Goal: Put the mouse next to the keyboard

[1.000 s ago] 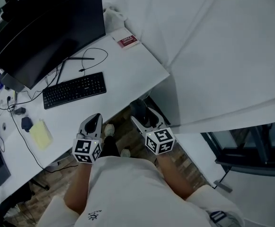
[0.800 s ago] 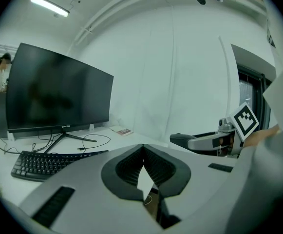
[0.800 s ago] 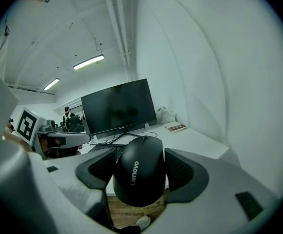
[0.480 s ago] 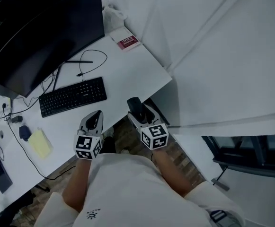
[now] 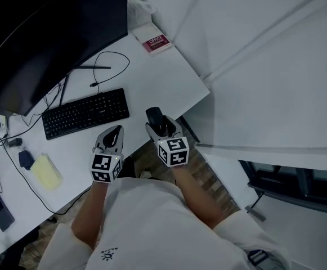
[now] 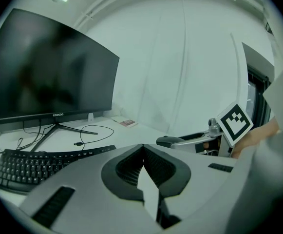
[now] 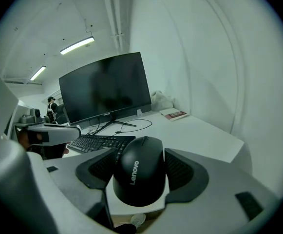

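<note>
While right gripper (image 5: 155, 120) clamps mouse (image 7: 140, 177) at table (image 5: 169, 77) front edge, left gripper (image 5: 115, 133) jaws meet, empty; a slip could drop it short of keyboard (image 5: 85, 113).

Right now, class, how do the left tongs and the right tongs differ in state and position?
The left tongs are shut on nothing; the right tongs are shut on the black mouse. In the head view, the left tongs sit just in front of the keyboard's right end, while the right tongs sit further right, past that end. Both point toward the white desk.
</note>
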### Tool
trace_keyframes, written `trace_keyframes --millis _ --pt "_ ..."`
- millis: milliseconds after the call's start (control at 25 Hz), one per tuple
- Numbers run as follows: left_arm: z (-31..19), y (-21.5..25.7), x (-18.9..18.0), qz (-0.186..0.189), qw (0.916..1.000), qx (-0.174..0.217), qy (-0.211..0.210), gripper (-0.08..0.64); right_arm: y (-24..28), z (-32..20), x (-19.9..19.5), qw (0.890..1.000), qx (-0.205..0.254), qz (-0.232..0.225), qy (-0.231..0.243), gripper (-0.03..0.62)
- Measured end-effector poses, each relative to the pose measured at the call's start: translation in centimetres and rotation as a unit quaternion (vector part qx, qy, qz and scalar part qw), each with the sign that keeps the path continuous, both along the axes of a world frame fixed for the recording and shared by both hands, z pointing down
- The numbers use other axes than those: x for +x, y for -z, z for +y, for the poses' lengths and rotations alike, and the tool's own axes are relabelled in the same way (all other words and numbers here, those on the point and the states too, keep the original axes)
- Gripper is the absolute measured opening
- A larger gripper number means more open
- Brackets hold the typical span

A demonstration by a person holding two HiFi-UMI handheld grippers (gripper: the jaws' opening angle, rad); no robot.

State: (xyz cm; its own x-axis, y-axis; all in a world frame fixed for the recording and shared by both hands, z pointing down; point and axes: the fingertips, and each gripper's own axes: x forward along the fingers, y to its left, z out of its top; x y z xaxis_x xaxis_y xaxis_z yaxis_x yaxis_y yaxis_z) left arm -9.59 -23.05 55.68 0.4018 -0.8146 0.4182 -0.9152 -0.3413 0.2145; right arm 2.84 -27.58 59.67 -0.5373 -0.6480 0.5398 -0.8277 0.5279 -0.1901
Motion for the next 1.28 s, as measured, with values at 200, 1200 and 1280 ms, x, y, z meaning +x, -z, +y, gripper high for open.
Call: trace_keyframes --millis 200,1200,1280 --pt "-1.0 -1.5 -0.7 0.007 0.9999 -0.015 -0.002 0.011 -2.5 -1.5 -1.4 1.0 -0.017 0.022 -0.002 0.316" --pt "-3.8 -5.7 -1.7 0.025 0.9977 -0.062 0.003 0.011 -7.7 -6.8 -3.5 0.997 -0.047 0.062 -0.008 0.316" --pt "-4.1 -6.0 -1.9 0.027 0.9976 -0.064 0.006 0.011 -8.1 -7.1 -3.7 0.997 -0.048 0.066 -0.007 0.316"
